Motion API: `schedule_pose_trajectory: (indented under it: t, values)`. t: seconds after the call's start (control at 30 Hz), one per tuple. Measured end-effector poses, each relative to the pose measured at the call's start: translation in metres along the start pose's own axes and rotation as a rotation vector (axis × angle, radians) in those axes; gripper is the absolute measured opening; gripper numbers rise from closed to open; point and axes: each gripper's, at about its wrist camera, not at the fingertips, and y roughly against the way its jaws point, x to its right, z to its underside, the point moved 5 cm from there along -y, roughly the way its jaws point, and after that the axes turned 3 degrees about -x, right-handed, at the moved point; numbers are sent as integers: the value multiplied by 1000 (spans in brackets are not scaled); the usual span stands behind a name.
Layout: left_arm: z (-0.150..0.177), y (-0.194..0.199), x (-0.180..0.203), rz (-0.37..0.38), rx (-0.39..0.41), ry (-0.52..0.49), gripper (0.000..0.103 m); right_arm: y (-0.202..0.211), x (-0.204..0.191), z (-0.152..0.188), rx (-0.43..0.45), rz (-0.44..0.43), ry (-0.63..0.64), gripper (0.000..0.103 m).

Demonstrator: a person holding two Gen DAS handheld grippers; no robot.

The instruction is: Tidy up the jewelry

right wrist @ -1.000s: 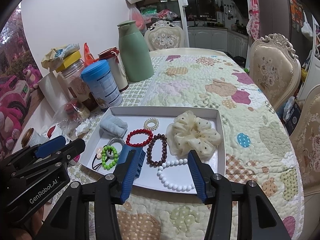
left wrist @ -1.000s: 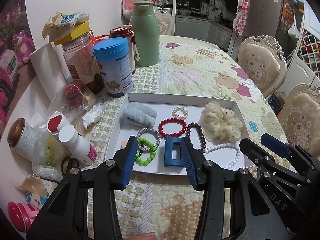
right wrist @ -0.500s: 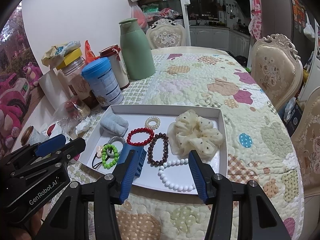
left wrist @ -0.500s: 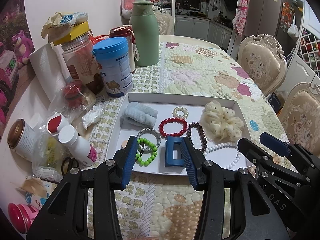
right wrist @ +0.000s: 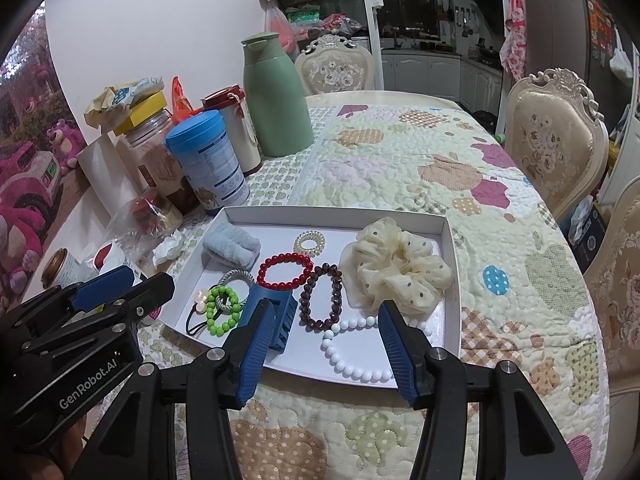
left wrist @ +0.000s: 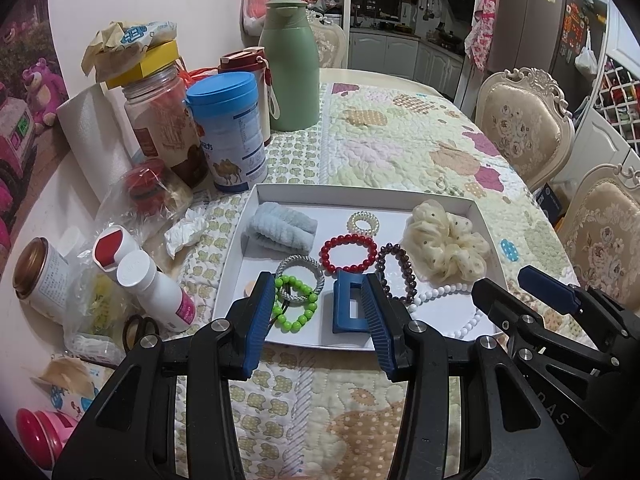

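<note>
On the quilted patchwork tablecloth sits a shallow white rectangular tray holding the jewelry: a red bead bracelet, a dark maroon bead bracelet, a white bead strand, a green bead bracelet, a blue plastic claw clip, a cream dotted fabric scrunchie and a pale blue fuzzy band. Near the tray's front edge hover the left gripper and the right gripper, both with jaws apart and empty. Beside the tray stand a blue-lidded tin and a green thermos jug.
</note>
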Motion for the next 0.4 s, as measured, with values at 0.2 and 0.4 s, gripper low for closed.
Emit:
schedule_pose_trajectory:
  t: [0.2, 0.4]
  values:
    - [2, -2, -2, 8, 6, -12, 44, 0, 1, 2, -2, 2, -2, 53]
    - [3, -3, -1, 17, 15, -25, 44, -1, 19, 12, -9, 3, -23, 54]
